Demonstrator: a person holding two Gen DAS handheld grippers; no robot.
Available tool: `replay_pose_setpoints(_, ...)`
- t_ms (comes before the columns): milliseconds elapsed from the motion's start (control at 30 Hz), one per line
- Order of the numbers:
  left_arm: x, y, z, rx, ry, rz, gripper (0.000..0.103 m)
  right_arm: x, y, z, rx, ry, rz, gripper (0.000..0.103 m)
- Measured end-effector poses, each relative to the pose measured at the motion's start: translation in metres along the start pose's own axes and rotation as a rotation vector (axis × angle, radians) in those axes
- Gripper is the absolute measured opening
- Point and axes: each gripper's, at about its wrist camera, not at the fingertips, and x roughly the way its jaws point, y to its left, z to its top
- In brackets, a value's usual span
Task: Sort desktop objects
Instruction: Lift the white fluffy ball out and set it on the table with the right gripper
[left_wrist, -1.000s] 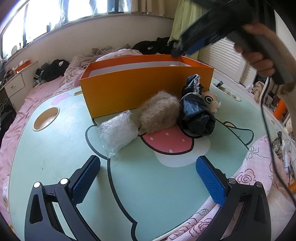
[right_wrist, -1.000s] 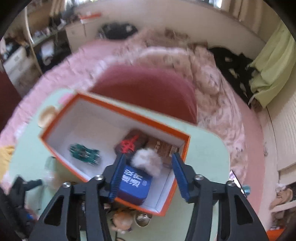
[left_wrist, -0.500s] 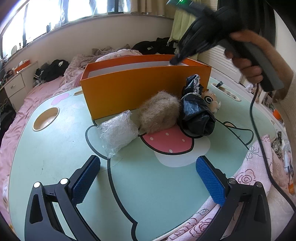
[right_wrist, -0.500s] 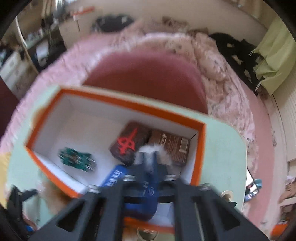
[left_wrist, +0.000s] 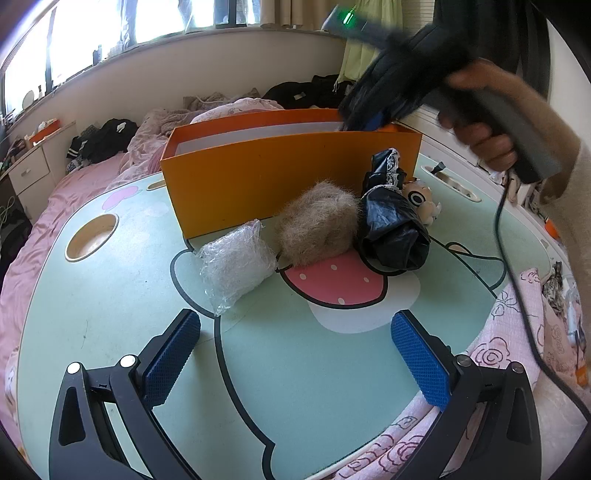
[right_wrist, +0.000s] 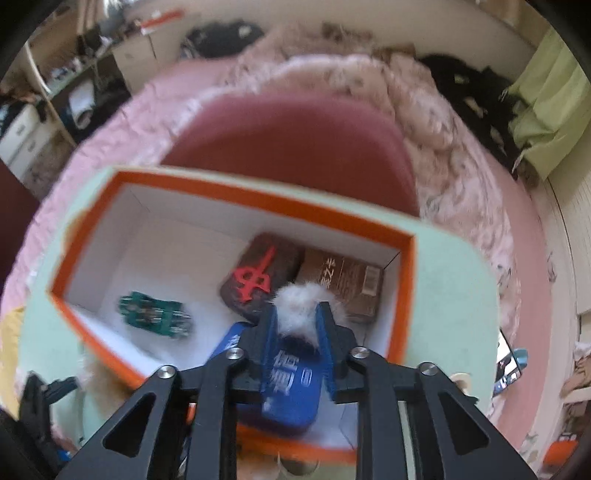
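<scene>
1. The white fluffy pompom (right_wrist: 301, 308) sits between my right gripper (right_wrist: 297, 334) pads, low inside the orange box (right_wrist: 229, 192), at its right end. My right jaws are parting at this moment, with the fluff still lodged between them; through the blur I cannot tell whether the pads still pinch it.
2. Directly under the pompom lies a blue packet (right_wrist: 291, 384) with white lettering, on the box's white floor against the near wall.
3. Beyond it rest a dark pouch with a red mark (right_wrist: 260, 275) and, touching its right side, a brown carton (right_wrist: 341, 278). A green item (right_wrist: 153, 314) lies apart toward the left end.
4. From my left wrist view, my right tool dips over the box's far right corner, held in a hand (left_wrist: 484, 140) with a cable hanging from it.
5. My left gripper (left_wrist: 295, 354) hangs with its jaws spread wide and nothing between them, over the mint-green cartoon table (left_wrist: 110, 295).
6. In front of the box's near wall lie a crinkled clear plastic bundle (left_wrist: 236, 266), a tan fur ball (left_wrist: 317, 225) and a black plastic bag (left_wrist: 393, 229), in a row, each touching the next. A small doll (left_wrist: 421, 199) peeks from behind the bag.
7. Pink bedding (left_wrist: 44, 210) surrounds the table.
</scene>
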Motion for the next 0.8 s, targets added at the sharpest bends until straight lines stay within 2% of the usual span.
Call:
replay_pose_setpoints(33,0.0,-0.001,0.0,0.005,-0.001,0.003,0.103,0.004,0.004,-0.001,-0.013,0.005,-0.041,0.028)
replay_pose_setpoints(100,0.001,0.001,0.001,0.003,-0.001,0.001,0.103,0.001,0.006,-0.003,-0.008,-0.003,-0.048,0.026)
replay_pose_setpoints(233,0.003,0.002,0.002,0.0,-0.002,-0.002,0.103,-0.019,-0.004,-0.007,0.03,-0.07,0.001,0.016)
replay_pose_setpoints(433,0.003,0.0,0.002,0.0,-0.002,-0.002,0.103,-0.077,-0.018,-0.021,0.078,-0.242,0.106,0.016)
replay_pose_setpoints(500,0.003,0.001,0.002,0.0,-0.002,-0.002,0.103,-0.102,-0.018,-0.036,0.086,-0.303,0.153,0.016)
replay_pose_setpoints(600,0.003,0.0,0.002,-0.001,-0.002,-0.002,0.103,-0.133,-0.005,-0.079,0.066,-0.384,0.221,0.016)
replay_pose_setpoints(800,0.002,0.002,0.002,0.0,-0.002,-0.001,0.103,-0.117,0.017,-0.138,0.066,-0.363,0.355,0.016)
